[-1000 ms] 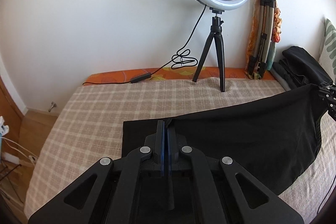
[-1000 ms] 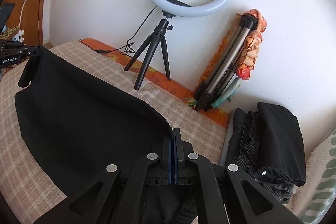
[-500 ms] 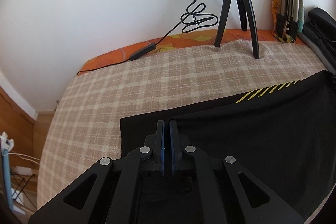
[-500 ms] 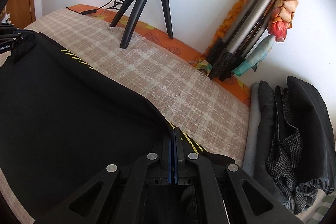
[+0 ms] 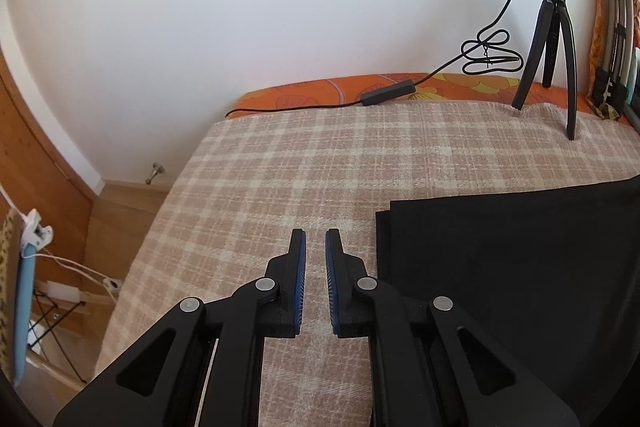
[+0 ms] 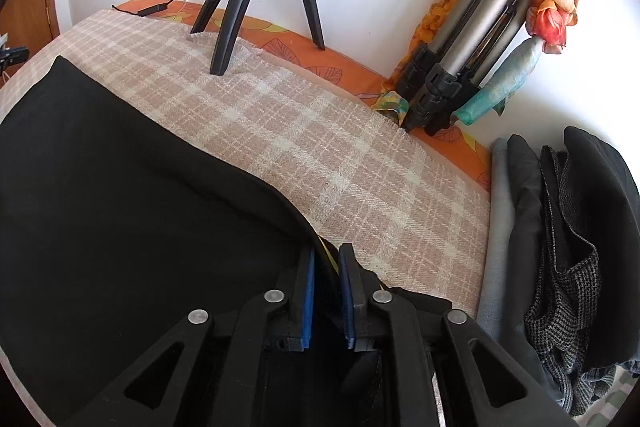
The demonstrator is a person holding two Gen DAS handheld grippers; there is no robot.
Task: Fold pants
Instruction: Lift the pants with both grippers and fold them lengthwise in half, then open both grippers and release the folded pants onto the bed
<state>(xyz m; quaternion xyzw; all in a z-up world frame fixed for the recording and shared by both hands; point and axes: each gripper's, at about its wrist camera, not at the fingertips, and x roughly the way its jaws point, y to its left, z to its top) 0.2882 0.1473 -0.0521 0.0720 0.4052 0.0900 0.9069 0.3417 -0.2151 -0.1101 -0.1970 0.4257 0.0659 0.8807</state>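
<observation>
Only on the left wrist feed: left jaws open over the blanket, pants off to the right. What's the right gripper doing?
Observer: The right gripper is open, and the edge of the black pants runs up between its jaws.
Operator: Clamped on it?
Observer: No. The jaws stand apart, and a bit of yellow striping on the fabric shows in the gap.
Operator: Anything on its right?
Observer: A pile of dark clothes lies past the edge of the plaid blanket.
</observation>
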